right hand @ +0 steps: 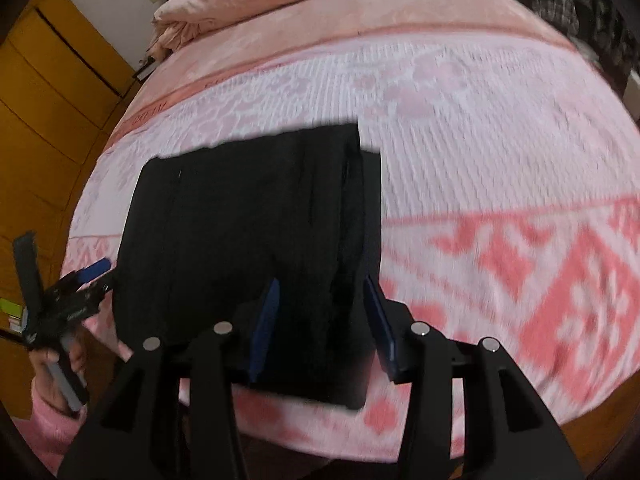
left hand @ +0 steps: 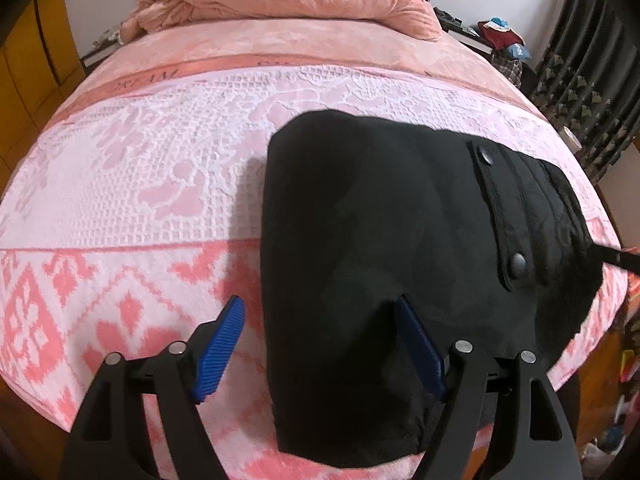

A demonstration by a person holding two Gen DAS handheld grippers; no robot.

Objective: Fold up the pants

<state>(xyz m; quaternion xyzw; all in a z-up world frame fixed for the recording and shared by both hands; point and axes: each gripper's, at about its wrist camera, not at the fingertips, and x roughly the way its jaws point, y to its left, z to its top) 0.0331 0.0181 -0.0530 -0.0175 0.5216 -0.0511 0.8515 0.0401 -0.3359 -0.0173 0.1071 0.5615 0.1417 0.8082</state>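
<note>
Plainly, by line:
Writing: "DREAM" woven in the blanket's salmon band, seen upside down.
Pants: black, folded, flat on the bed near its foot edge.
Left gripper: fingers spread, empty, straddling the pants' left edge.
Right gripper: fingers parted, empty, over the pants' right part.
Room: bare blanket left, right, beyond.
</note>
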